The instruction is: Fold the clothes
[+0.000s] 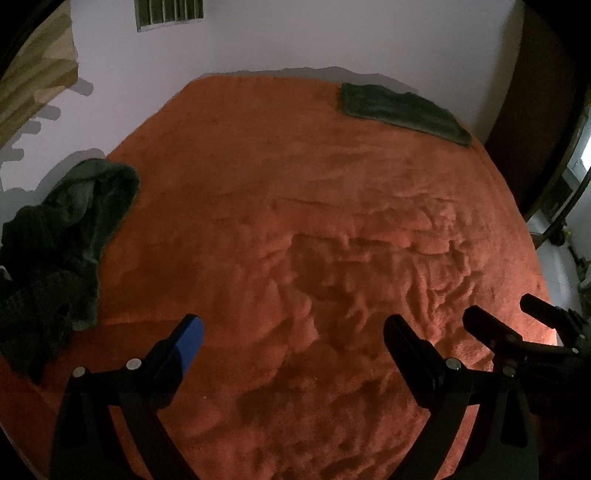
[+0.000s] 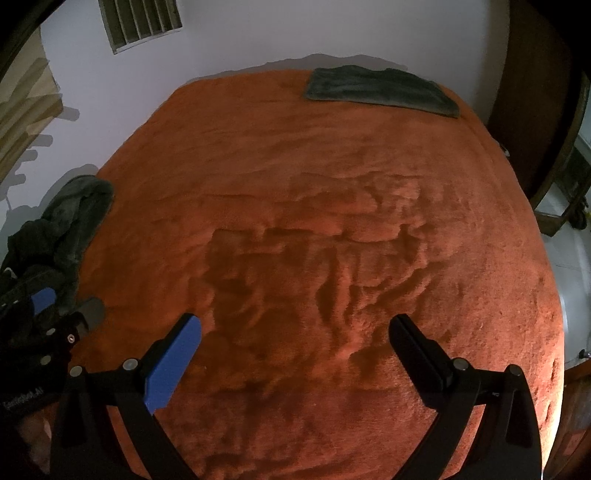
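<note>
Clothes pile (image 1: pixel 62 243): dark grey and black clothes are seen in a loose heap at the left edge of the bed. They are crumpled and not folded. In the right wrist view the same heap (image 2: pixel 70 218) is seen at the far left.

Folded cloth (image 1: pixel 402 110): one dark grey piece is laid flat and neat at the far right corner of the bed, close to the wall. It is well apart from the heap.

Left gripper (image 1: pixel 293 332): it is held over the middle of the bed with its two fingers spread wide. Nothing is held between them. One finger has a blue pad (image 1: pixel 188 343); the other is black.

Right gripper (image 2: pixel 295 332): its fingers are spread wide too, and nothing is gripped. It is held just beside the left one, above the blanket.

Orange blanket (image 1: pixel 258 166): the whole bed is covered by it. It is fuzzy, and it is wrinkled near the grippers.

Wall (image 1: pixel 295 37): it is white, with a small barred vent (image 1: pixel 170 13) near the top.
</note>
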The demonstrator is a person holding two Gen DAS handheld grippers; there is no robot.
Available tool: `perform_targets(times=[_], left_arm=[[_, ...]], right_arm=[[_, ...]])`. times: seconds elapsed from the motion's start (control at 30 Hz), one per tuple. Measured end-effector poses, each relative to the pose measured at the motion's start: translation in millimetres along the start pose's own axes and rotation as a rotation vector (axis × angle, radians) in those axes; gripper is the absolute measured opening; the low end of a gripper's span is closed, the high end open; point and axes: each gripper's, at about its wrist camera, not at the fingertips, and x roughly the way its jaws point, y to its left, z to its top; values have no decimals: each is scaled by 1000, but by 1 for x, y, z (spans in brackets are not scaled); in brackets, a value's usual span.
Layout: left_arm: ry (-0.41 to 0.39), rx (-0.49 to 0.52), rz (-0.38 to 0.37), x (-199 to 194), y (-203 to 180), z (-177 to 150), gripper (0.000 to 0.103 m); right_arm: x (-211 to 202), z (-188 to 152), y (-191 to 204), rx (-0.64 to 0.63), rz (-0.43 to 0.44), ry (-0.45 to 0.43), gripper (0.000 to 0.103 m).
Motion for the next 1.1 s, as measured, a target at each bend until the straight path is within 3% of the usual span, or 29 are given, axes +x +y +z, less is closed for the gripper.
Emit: perform_targets(times=[0.17,0.43,0.63,0.97,1.1], left_arm=[[14,-86,-81,3,16,-6,99],[124,-104,16,14,34,-17,99],[56,-99,56,-6,55,-23,99],[3,-243,157,-36,127,-41,99],[19,-268,200,-39,150,-50,98]], right_arm=[[2,-1,4,-19,-16,-3,102],[8,-2,13,-48,8,14,102],[15,0,37,-81,60,11,102],[29,0,98,-198,185,17,102],[34,0,116,-230,228,19,102]])
